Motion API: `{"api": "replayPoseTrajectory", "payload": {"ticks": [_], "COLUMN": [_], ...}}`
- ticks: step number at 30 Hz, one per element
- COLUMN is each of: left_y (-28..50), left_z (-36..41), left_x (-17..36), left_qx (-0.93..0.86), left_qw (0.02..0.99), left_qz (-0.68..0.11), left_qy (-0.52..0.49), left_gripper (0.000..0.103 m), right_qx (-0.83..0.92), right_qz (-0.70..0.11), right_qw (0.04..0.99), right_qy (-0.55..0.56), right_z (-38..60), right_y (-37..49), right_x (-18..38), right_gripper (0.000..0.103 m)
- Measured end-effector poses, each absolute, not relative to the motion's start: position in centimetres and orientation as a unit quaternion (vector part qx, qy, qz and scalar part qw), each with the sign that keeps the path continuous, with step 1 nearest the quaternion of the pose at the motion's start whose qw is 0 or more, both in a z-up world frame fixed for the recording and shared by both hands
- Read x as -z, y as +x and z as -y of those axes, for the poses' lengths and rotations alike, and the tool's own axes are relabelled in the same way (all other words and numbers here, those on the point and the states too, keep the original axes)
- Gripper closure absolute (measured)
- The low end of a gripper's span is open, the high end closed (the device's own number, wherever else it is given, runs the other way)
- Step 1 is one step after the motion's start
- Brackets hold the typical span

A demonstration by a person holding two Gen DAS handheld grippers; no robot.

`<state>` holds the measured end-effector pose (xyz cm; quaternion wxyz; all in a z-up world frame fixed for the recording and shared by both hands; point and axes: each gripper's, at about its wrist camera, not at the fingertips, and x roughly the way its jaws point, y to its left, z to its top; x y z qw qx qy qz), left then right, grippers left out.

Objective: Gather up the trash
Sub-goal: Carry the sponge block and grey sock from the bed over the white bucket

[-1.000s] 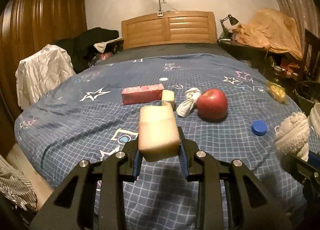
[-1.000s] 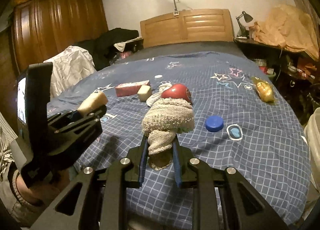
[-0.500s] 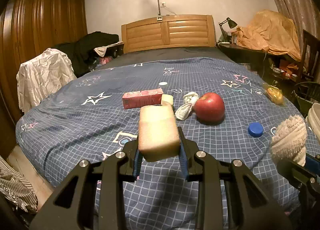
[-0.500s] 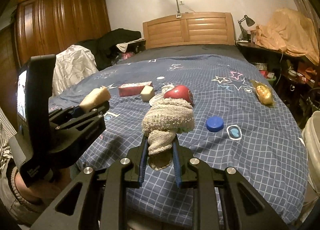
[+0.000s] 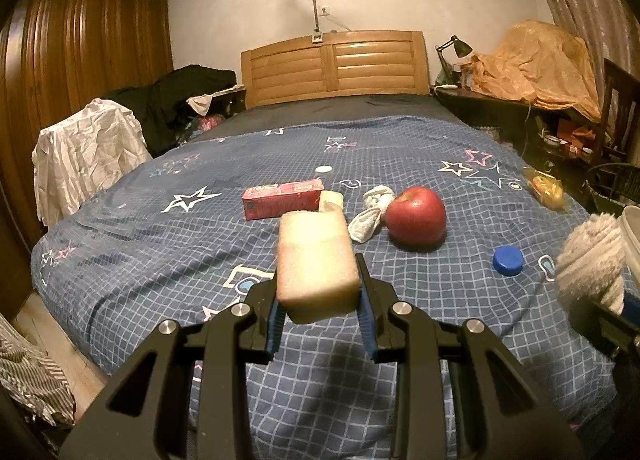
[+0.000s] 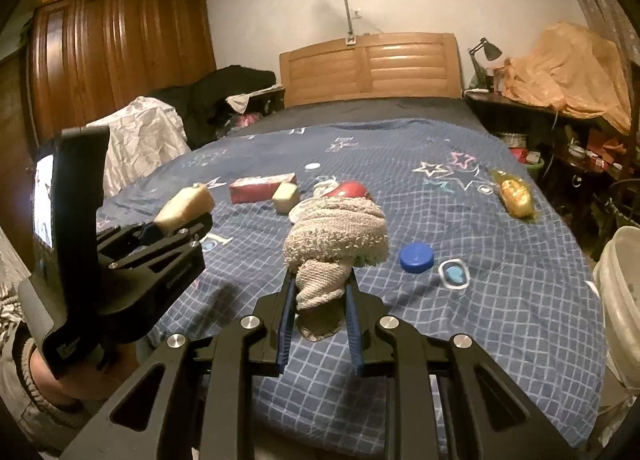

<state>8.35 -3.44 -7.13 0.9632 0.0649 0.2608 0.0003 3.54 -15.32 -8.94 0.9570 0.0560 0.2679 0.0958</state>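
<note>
My left gripper [image 5: 320, 300] is shut on a pale yellow sponge block [image 5: 316, 260], held above the near edge of the bed. My right gripper [image 6: 320, 296] is shut on a beige knitted cloth [image 6: 336, 236]; that cloth also shows at the right of the left wrist view [image 5: 592, 260]. On the blue star bedspread [image 5: 160, 244] lie a red box [image 5: 280, 200], a small pale sponge piece [image 5: 331, 199], a crumpled white cloth [image 5: 370, 216], a red apple [image 5: 416, 216], a blue cap [image 5: 507, 260], a white cap [image 5: 323, 169] and a yellow wrapper [image 5: 546, 190].
A white bucket [image 6: 620, 300] stands at the bed's right side. A chair draped in white cloth [image 5: 84, 152] and a wooden wardrobe [image 5: 72, 72] are at the left. A cluttered desk with a lamp [image 5: 452, 48] is at the right. A wooden headboard [image 5: 334, 68] stands behind.
Both grippers have risen and drawn back a little from the bed, each still holding its object. The items on the bed have not moved.
</note>
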Motion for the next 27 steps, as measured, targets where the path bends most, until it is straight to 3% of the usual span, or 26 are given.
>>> {"api": "replayPoseTrajectory", "payload": {"ticks": [13,27], "left_y": [9.0,9.9], "left_z": [9.7,23.3], "left_x": [3.7,0.4], "left_qx": [0.061,0.176], "left_qw": [0.968,0.958], "left_qz": [-0.234,-0.204], "left_qy": [0.068,0.092], "left_gripper": [0.074,0.074], "right_qx": [-0.017,0.109], "right_qz": [-0.217,-0.176], "right_qw": [0.974,0.977], "right_qy": [0.059,0.058], "right_z": [21.0,33.6], "right_y": [1.9,-1.9], "right_x": [6.1,2.7], "right_gripper": [0.079,0.079]}}
